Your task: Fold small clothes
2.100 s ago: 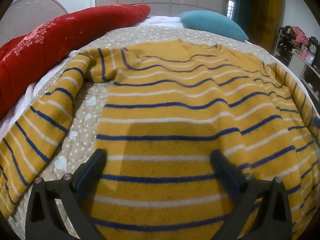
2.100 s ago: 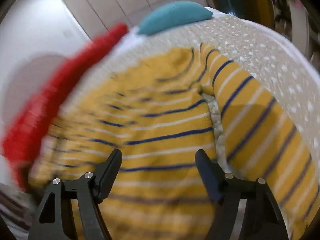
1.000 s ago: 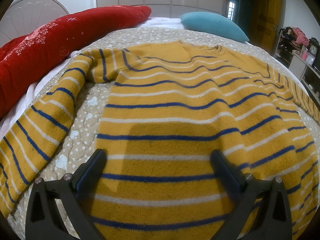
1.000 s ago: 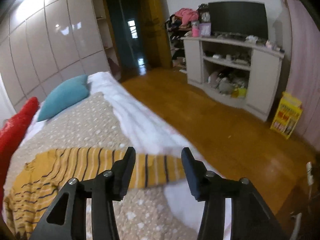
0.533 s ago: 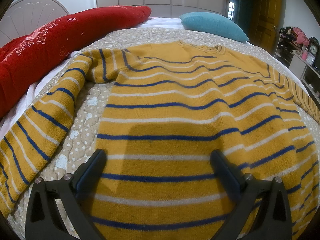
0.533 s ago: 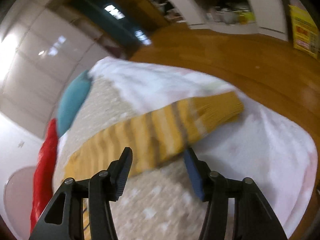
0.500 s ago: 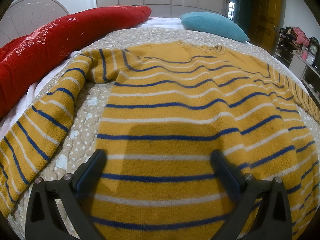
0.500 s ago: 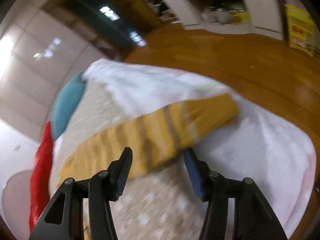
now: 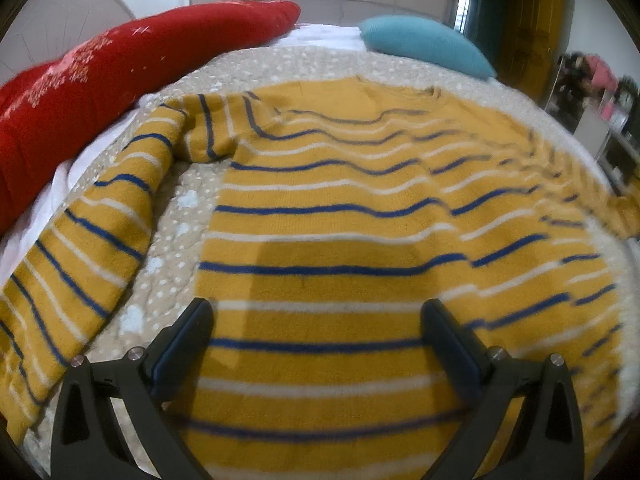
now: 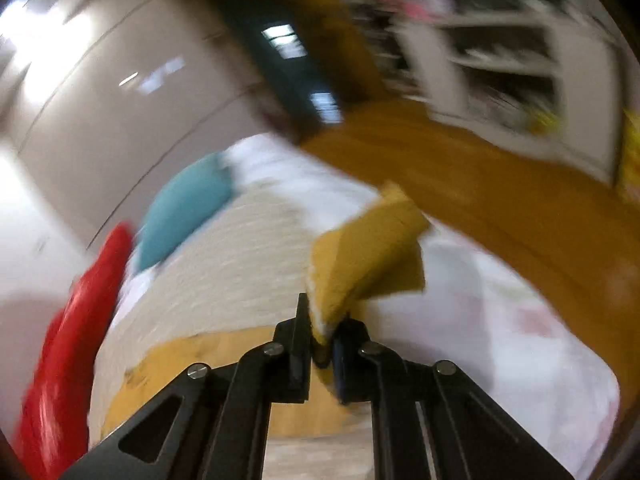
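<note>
A yellow sweater (image 9: 340, 216) with blue and white stripes lies spread flat on the bed, neck at the far side. Its left sleeve (image 9: 80, 240) runs toward the near left. My left gripper (image 9: 316, 332) is open and empty, hovering over the sweater's lower body. My right gripper (image 10: 320, 332) is shut on the cuff of the sweater's right sleeve (image 10: 368, 256) and holds it lifted off the bed; this view is blurred. The lifted cuff also shows at the right edge of the left wrist view (image 9: 624, 212).
A long red pillow (image 9: 120, 76) lies along the left side of the bed, a teal pillow (image 9: 424, 44) at the far end. The dotted beige quilt (image 9: 176, 208) covers the bed. Wooden floor (image 10: 500, 200) and a white shelf unit (image 10: 500, 52) lie to the right.
My right gripper closed on the right sleeve's cuff and lifted it off the bed. The sweater's right side shifted slightly. My left gripper has stayed put.
</note>
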Demonstrator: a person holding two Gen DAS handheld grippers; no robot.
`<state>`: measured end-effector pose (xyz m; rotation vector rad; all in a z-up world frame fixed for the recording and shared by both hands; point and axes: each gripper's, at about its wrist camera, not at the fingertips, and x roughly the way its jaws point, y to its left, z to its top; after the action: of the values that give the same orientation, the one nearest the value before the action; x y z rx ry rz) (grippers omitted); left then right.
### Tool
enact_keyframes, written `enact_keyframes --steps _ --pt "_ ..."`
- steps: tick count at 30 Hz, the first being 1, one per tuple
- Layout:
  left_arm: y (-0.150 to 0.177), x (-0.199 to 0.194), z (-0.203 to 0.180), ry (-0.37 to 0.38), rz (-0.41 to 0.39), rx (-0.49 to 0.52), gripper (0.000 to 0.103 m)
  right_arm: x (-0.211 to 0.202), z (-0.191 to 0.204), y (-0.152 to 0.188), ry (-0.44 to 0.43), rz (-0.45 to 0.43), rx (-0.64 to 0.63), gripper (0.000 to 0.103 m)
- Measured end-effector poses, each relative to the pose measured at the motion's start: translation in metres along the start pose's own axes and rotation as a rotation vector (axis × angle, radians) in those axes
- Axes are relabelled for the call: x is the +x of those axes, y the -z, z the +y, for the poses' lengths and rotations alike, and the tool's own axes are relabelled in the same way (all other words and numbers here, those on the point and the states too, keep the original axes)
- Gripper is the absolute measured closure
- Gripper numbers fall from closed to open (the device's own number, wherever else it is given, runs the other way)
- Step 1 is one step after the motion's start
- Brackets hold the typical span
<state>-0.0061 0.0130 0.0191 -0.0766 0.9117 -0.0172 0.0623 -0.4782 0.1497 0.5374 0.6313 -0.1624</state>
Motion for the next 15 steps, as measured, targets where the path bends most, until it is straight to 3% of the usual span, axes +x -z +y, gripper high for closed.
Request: enact_keyframes --steps 5,8,9,11,12,15 --pt "0.005 -0.063 0.049 0.065 -0.079 -0.157 0.000 0.035 0.178 0.050 -0.222 0.113 -0.319 0.094" --pt "0.010 -0.093 0.079 0.000 -0.120 -0.176 0.000 0.065 0.268 0.106 -0.334 0.217 -0.452 0.094" --pt "0.018 -0.098 0.093 0.018 -0.158 -0.212 0.000 0.076 0.298 0.130 -0.359 0.255 -0.499 0.094" --pt "0.028 -0.107 0.114 -0.003 -0.188 -0.245 0.000 0.100 0.342 0.169 -0.388 0.326 -0.594 0.094" --pt "0.027 -0.110 0.118 -0.032 -0.156 -0.245 0.000 0.113 0.367 0.200 -0.397 0.387 -0.683 0.094" --pt "0.035 -0.113 0.144 -0.030 -0.122 -0.313 0.000 0.130 0.402 0.272 -0.342 0.457 -0.901 0.083"
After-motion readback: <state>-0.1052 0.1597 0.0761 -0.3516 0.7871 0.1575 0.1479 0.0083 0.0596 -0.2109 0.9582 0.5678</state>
